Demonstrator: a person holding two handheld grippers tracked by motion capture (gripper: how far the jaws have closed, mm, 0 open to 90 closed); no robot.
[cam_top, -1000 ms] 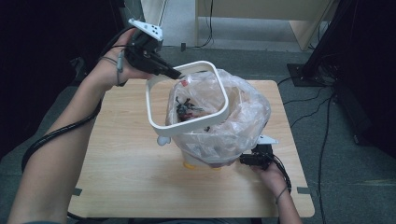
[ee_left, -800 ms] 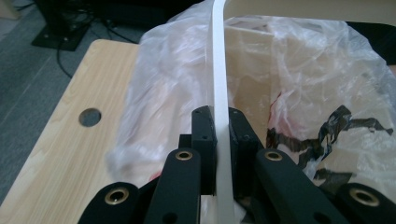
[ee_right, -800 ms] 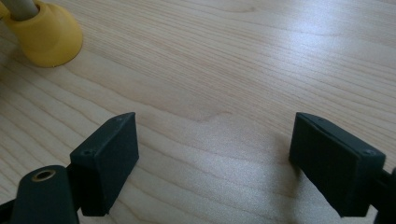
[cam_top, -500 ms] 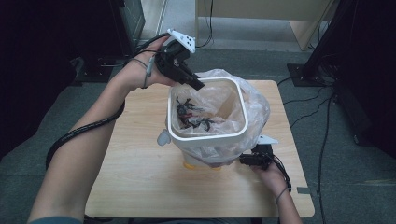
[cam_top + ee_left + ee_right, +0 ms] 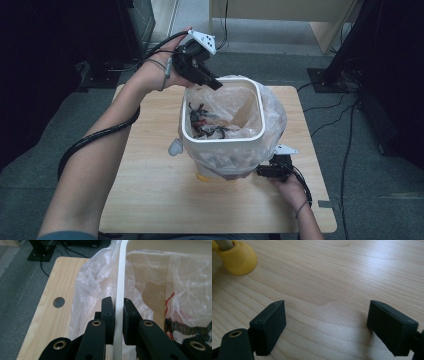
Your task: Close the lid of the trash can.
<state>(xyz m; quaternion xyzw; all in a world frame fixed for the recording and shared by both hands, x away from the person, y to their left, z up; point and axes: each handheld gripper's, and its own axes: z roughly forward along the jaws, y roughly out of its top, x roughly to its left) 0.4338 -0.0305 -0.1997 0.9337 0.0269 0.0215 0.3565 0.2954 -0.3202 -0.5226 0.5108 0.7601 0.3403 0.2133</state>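
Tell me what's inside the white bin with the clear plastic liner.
Inside the white square bin, the clear plastic liner holds dark crumpled scraps with a red bit. Whatever lies beneath them is covered; the bin's bottom cannot be seen.

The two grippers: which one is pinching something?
The left gripper, up at the bin's far corner, pinches the white rim. The right gripper is open over bare table.

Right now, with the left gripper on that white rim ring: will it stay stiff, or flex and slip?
Probably stiff: the white rim ring keeps its squared shape though the left gripper pinches just one side. Likely light, being thin and hollow. It may slip: the clear plastic bag beneath looks slick and loose.
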